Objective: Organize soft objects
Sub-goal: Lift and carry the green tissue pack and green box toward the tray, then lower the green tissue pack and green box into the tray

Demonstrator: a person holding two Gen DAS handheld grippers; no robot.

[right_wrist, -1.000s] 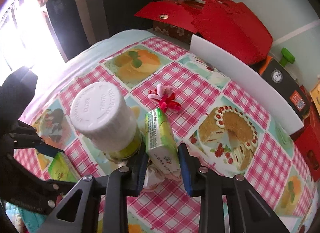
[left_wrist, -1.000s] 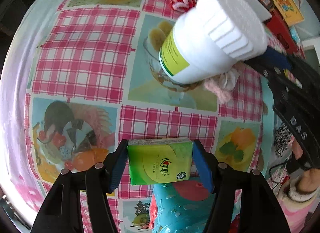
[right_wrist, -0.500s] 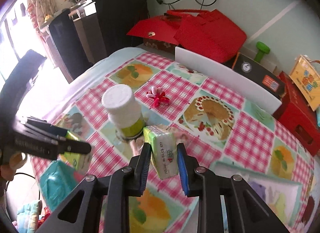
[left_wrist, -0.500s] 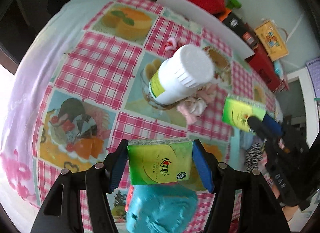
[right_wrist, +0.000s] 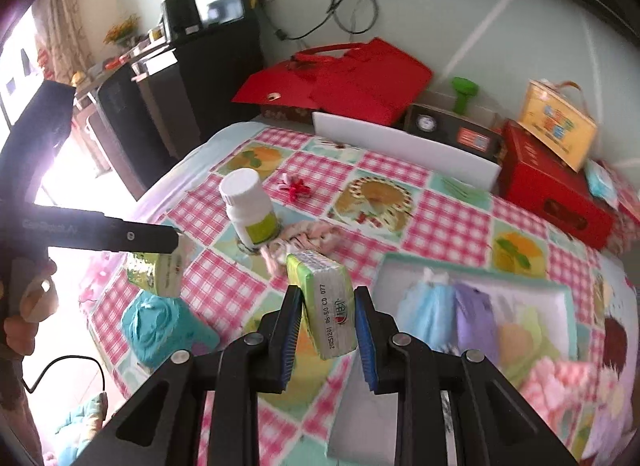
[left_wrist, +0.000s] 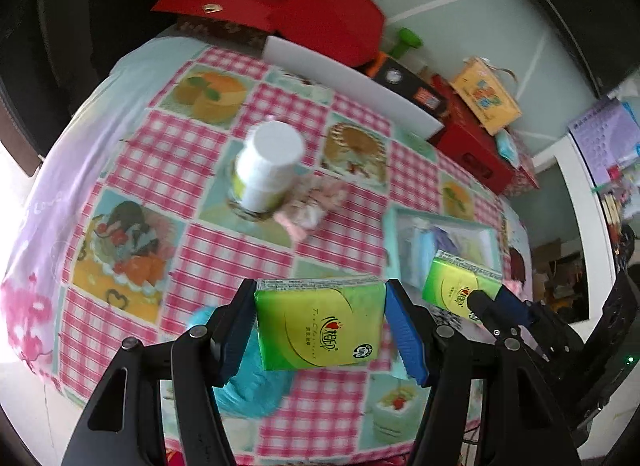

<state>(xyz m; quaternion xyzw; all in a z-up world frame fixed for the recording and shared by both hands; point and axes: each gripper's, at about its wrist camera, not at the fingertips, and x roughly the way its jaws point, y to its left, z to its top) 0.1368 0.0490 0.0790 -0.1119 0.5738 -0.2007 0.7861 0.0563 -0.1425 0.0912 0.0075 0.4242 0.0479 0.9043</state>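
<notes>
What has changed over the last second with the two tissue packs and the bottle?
Both grippers have risen and pulled back from the table: the white bottle now looks far smaller, and the open box with folded cloths has come into view. Nothing was let go: the left gripper keeps its green tissue pack, the right gripper its pack. Bottle stays upright by the pink cloth.

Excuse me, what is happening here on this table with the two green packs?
A person holds a tool in each hand. The left tool is shut on one green tissue pack, and the right tool is shut on another pack. Both packs are lifted above the checkered table. A white bottle stands on the table with some pink cloth beside it. Near the right tool is a tray with soft things in it; neither pack is in it yet.
</notes>
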